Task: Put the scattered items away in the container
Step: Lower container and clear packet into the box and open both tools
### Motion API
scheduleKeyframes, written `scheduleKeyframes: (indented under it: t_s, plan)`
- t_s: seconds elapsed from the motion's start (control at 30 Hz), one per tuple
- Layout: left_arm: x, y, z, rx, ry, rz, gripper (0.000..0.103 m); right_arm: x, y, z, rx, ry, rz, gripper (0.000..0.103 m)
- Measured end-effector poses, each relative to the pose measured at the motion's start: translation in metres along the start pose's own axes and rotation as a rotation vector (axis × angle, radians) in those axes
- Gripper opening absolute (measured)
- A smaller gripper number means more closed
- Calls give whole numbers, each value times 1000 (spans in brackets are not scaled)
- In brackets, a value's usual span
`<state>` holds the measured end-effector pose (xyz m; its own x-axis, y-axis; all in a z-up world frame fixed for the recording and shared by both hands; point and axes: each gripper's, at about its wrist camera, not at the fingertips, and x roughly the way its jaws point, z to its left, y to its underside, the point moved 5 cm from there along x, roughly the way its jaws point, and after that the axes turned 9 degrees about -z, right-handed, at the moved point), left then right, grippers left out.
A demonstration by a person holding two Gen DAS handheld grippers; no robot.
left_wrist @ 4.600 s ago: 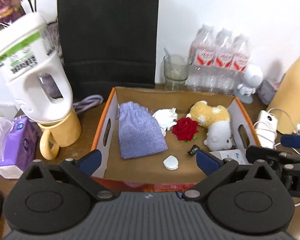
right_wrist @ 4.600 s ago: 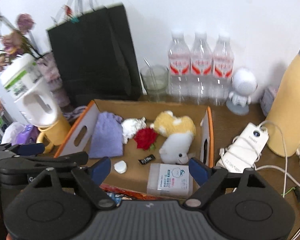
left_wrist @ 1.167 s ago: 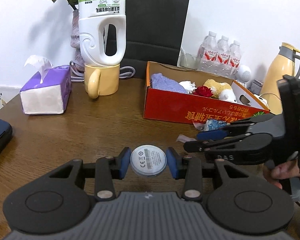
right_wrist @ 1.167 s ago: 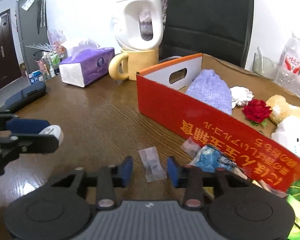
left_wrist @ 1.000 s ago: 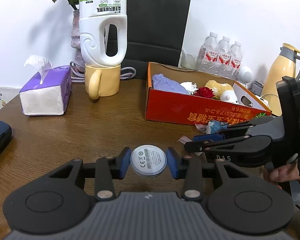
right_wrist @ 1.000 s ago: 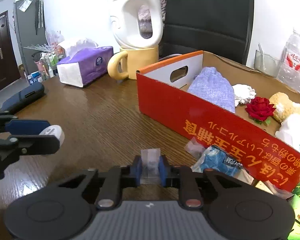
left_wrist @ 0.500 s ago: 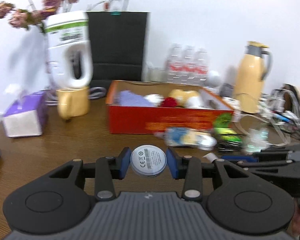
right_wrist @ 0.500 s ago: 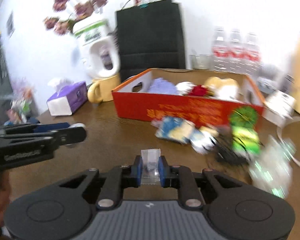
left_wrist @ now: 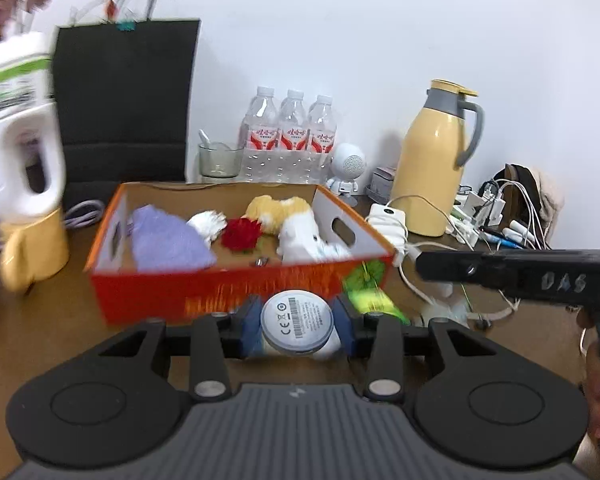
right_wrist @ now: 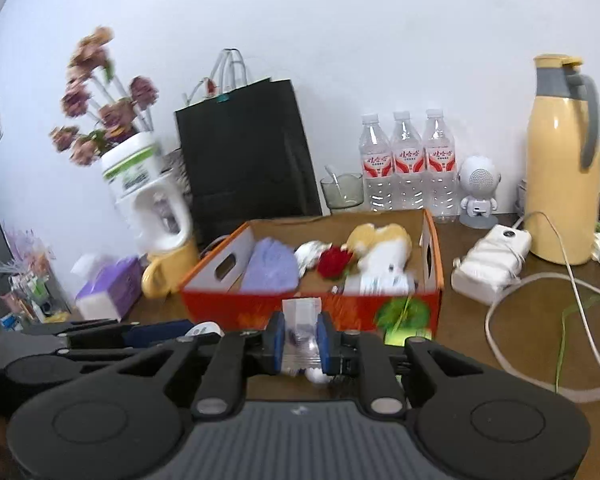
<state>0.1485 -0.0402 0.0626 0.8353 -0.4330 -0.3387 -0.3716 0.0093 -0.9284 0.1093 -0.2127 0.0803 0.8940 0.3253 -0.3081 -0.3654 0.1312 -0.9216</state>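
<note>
Box first: the red cardboard one sits in the middle of the brown table, its orange rim open to the top, already holding a purple pouch, a red rose and a yellow and white soft toy. Both claws are pointed at it from the near side, each with something in its grip. The left gripper has its blue pads pressed on either side of a round white disc with a printed label, jaws part closed around it. The right gripper is nearly shut, pinching a small clear packet that sticks up between the pads. Neither item is over the box yet; both appear short of its front wall. A few green wrappers lie on the table at the box's right front corner, so there is more to collect. Behind the box stand a black paper bag, three water bottles, a glass and a yellow jug, with a tangle of white cables off to the right.

This looks like the carrying step. Next each claw needs to clear the front wall, reach a free patch of the box floor near the front, and only then let go, one beside the other so they do not knock together
</note>
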Motion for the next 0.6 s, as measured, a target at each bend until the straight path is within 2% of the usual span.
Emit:
scheduleKeyframes:
  t_s: [0.07,0.13,0.23,0.3,0.4,0.47,0.6]
  plan:
    - [32,-23,11,-22,3,23,40,25,-26,-17,19,0,26,16]
    - [69,-42,23,-48,-8,69,40,52,-48,-33,25,42,57,16]
    - [122,-56,35,-94,-40,151,40,101,-70,-54,15,75,135,16]
    - [155,-54,38,-122,-59,222,40,134,-72,-70,54,73,213,16]
    - [194,-44,43,-155,-94,317,40,175,-70,-92,95,119,307,16]
    - [213,-39,46,-156,-119,351,40,195,-67,-100,62,175,345,16]
    - [237,-28,48,-131,-122,409,41,226,-59,-113,44,217,419,16]
